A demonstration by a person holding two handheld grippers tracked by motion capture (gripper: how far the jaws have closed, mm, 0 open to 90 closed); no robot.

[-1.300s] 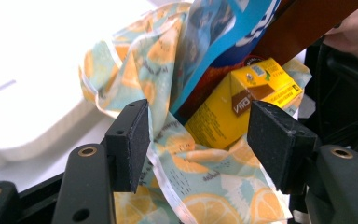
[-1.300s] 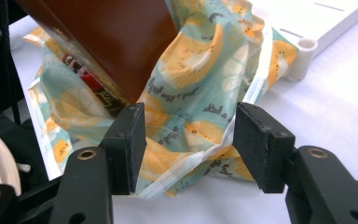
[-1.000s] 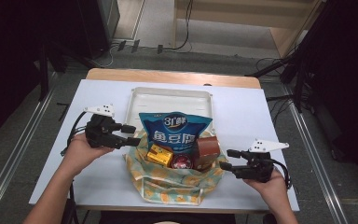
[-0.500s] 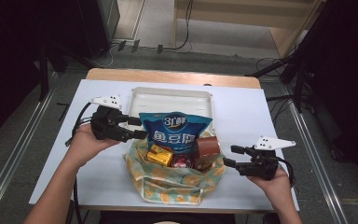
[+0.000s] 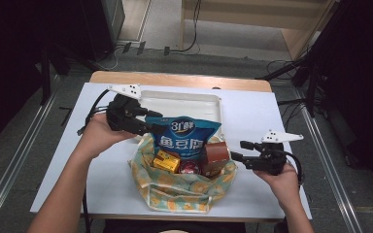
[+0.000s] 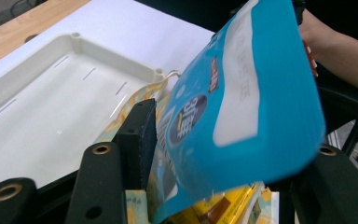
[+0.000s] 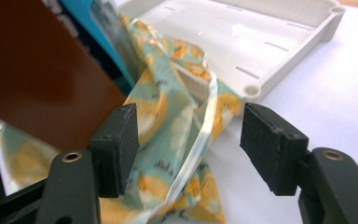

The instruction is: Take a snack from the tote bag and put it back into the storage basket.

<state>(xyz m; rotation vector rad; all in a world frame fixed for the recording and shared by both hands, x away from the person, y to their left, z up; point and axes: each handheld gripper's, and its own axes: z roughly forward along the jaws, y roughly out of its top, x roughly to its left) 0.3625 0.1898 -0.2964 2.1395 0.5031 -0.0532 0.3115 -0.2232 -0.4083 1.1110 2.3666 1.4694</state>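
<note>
A blue snack bag (image 5: 182, 138) stands upright in a cloth bag with an orange fruit print (image 5: 175, 187) at the table's front middle. Beside it sit a brown box (image 5: 217, 153), a yellow box (image 5: 167, 161) and a round red item (image 5: 189, 168). My left gripper (image 5: 158, 124) is open, its jaws either side of the snack bag's (image 6: 242, 93) upper left corner. My right gripper (image 5: 238, 149) is open at the cloth bag's right rim. In the right gripper view the printed cloth (image 7: 177, 126) and its pale handle strip lie between the pads (image 7: 121, 144).
A white tray (image 5: 209, 104) with nothing in it lies just behind the cloth bag, its corner (image 7: 254, 88) close to my right gripper. The white table top (image 5: 252, 116) has free room to the left and right. A wooden strip (image 5: 175, 80) runs along the far edge.
My left gripper has moved forward and right, up to the snack bag's corner. My right gripper has shifted slightly away from the person, at the cloth bag's rim.
</note>
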